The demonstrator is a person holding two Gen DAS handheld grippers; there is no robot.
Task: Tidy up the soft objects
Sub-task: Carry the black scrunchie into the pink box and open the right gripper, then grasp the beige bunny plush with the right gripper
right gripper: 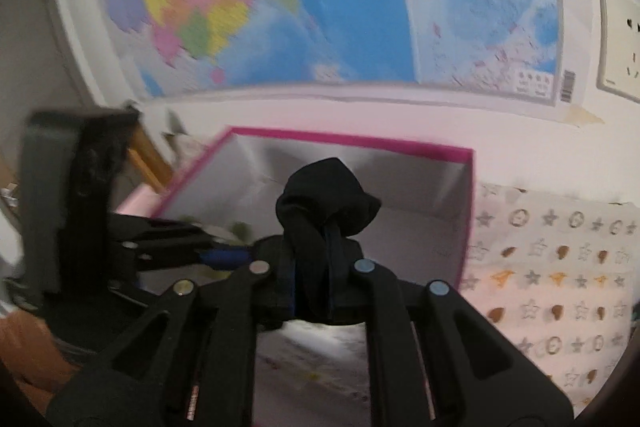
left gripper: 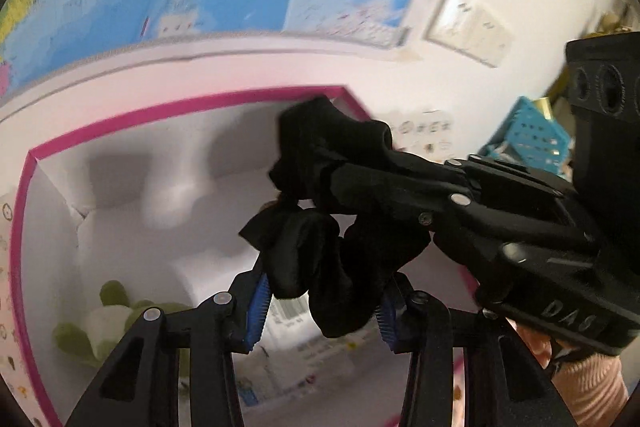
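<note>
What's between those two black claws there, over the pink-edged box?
A bunched black cloth spans between the left gripper and right gripper above the box, seen in both views.
</note>
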